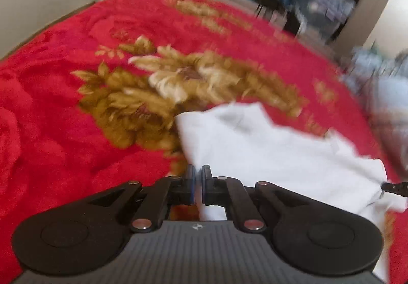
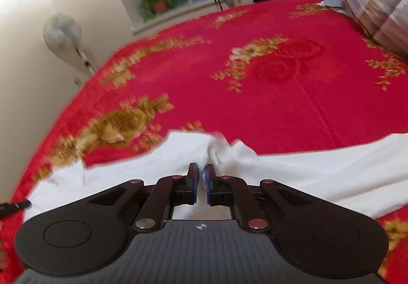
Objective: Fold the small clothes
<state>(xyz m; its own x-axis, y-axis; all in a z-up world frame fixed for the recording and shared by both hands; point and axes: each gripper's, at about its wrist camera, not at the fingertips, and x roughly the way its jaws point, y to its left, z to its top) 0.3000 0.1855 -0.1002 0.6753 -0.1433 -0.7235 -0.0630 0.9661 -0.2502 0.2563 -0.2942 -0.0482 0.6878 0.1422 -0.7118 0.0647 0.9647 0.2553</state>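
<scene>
— Where's the white garment (image 1: 267, 153)?
— Flat on the red bed (image 1: 63, 110), stretched sideways between both grippers.
— Fingers?
— Left gripper (image 1: 198, 176) and right gripper (image 2: 202, 176) each pinch its near edge.

No readable text; small round emblem only on claw body (image 2: 201, 227)

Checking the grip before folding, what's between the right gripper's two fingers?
White cloth: a bunched fold sits pinched between the right gripper fingers, seen in the right wrist view.
</scene>
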